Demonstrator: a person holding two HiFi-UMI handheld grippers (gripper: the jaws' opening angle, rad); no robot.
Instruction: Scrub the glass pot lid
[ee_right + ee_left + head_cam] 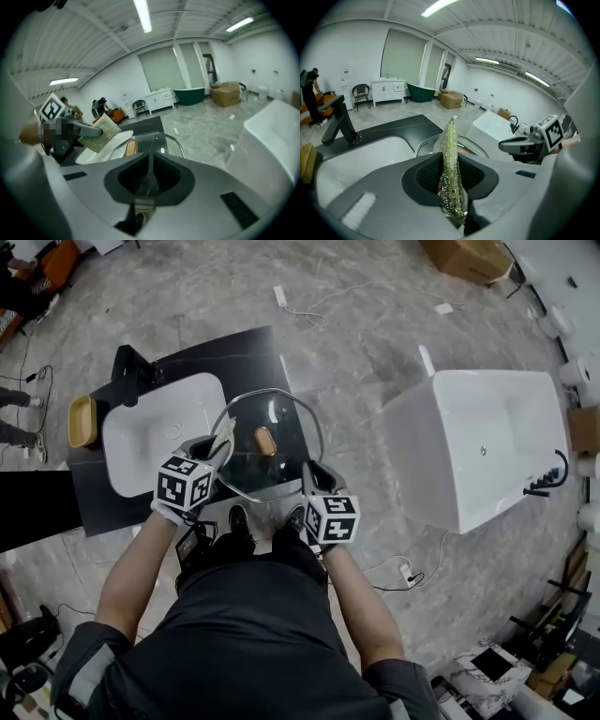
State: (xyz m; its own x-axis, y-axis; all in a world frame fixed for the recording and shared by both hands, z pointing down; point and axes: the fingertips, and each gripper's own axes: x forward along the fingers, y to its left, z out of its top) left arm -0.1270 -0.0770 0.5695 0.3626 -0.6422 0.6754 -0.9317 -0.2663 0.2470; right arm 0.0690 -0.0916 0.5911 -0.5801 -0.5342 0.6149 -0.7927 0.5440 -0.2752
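Observation:
The glass pot lid (281, 413), round with a metal rim and a wooden knob (266, 441), is held up above the black counter. My right gripper (310, 471) is shut on the lid's near rim, and in the right gripper view the glass edge runs between the closed jaws (150, 176). My left gripper (217, 448) is shut on a glittery green-silver scrub pad (451, 159), which stands on edge between the pads. The pad (225, 435) sits at the lid's left rim. From the right gripper view the pad (104, 132) hangs left of the knob (130, 147).
A white sink basin (159, 427) is set in the black counter (253, 348), with a black faucet (131, 367) at its far left and a wooden item (82, 421) on its left edge. A white bathtub (487, 442) stands to the right. Cables lie on the floor.

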